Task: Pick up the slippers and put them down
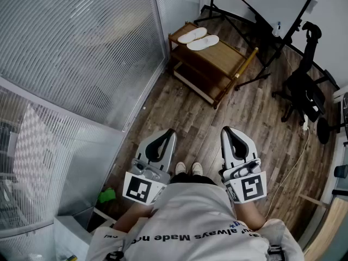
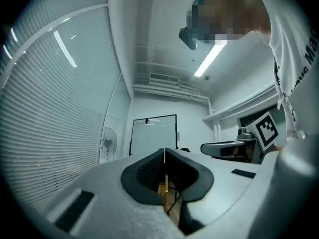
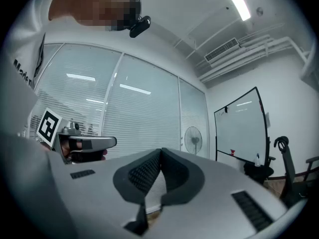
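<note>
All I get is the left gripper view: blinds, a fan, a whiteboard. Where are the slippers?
Observer: The head view shows two white slippers lying side by side on top of a low wooden cart, well ahead of the person.
Operator: And is the other tool holding something?
Observer: No. The right gripper view shows the right tool shut, nothing between its jaws.

White slippers (image 1: 198,38) side by side atop wooden rack (image 1: 227,57)
</note>
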`<state>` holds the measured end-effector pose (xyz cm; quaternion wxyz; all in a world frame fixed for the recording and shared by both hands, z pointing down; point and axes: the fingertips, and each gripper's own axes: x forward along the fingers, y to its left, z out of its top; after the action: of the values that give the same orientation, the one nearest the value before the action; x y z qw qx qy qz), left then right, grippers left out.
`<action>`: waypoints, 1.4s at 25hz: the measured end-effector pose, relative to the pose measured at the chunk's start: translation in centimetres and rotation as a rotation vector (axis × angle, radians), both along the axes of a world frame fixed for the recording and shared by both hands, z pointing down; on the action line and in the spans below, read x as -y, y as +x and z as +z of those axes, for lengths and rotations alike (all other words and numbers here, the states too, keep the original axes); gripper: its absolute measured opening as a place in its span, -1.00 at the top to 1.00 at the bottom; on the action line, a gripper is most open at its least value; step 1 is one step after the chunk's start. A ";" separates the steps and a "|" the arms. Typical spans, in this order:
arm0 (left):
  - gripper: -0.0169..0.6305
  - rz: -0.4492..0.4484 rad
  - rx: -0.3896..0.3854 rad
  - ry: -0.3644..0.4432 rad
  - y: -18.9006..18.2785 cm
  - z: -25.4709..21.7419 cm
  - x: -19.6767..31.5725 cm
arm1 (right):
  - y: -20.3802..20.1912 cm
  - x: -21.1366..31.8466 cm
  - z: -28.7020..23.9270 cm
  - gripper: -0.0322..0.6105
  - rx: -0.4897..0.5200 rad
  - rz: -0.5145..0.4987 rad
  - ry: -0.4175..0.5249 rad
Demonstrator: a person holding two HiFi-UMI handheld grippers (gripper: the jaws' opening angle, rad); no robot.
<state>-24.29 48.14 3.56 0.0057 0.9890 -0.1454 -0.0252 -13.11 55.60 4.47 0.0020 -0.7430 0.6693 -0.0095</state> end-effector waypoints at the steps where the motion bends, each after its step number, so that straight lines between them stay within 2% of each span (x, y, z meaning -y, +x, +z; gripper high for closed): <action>1: 0.91 0.004 -0.001 -0.002 -0.2 0.0 0.3 | -0.3 0.4 -0.2 0.86 0.002 -0.003 0.006; 13: 0.91 0.047 -0.004 -0.018 -2.5 0.9 3.7 | -3.3 4.1 0.0 0.85 -0.010 0.016 0.011; 22: 0.91 0.041 0.015 -0.036 -0.9 2.1 7.5 | -0.9 7.6 0.6 0.85 -0.003 0.032 0.005; 25: 0.91 0.042 0.020 -0.050 0.5 2.4 9.0 | 0.5 9.0 0.7 0.85 -0.002 0.038 0.007; 29: 0.91 0.049 0.005 -0.027 3.1 2.3 11.0 | 3.1 10.9 1.0 0.85 0.003 0.046 0.017; 35: 0.91 0.068 0.028 -0.041 8.7 3.0 15.4 | 8.6 15.0 1.5 0.85 0.007 0.068 0.009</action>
<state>-15.59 32.77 6.59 0.0247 0.9933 -0.1123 -0.0081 -4.54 40.62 5.94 0.0078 -0.7654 0.6435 -0.0090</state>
